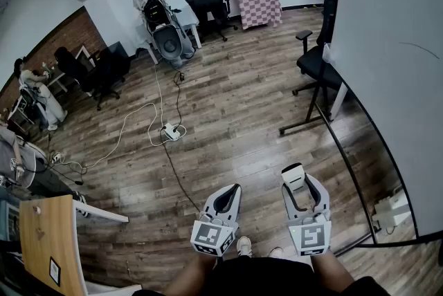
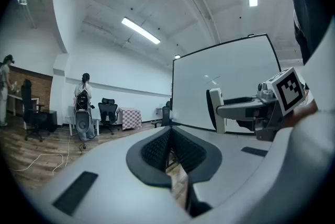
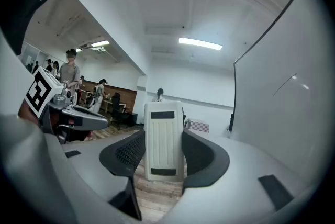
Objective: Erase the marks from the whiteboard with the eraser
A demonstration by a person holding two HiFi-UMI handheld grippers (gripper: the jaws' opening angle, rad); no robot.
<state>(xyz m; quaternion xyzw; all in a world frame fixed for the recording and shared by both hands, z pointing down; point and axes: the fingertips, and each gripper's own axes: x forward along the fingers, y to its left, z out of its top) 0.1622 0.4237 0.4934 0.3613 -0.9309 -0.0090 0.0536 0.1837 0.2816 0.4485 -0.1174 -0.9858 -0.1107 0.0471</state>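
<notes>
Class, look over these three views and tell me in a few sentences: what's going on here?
A person stands beside a whiteboard with a hand-held gripper in each hand. The right hand-held gripper is shut on a white eraser. The left hand-held gripper is shut with nothing in it. Both are low over the wooden floor, apart from the board. A thin dark mark on the board is not yet erased.
</notes>
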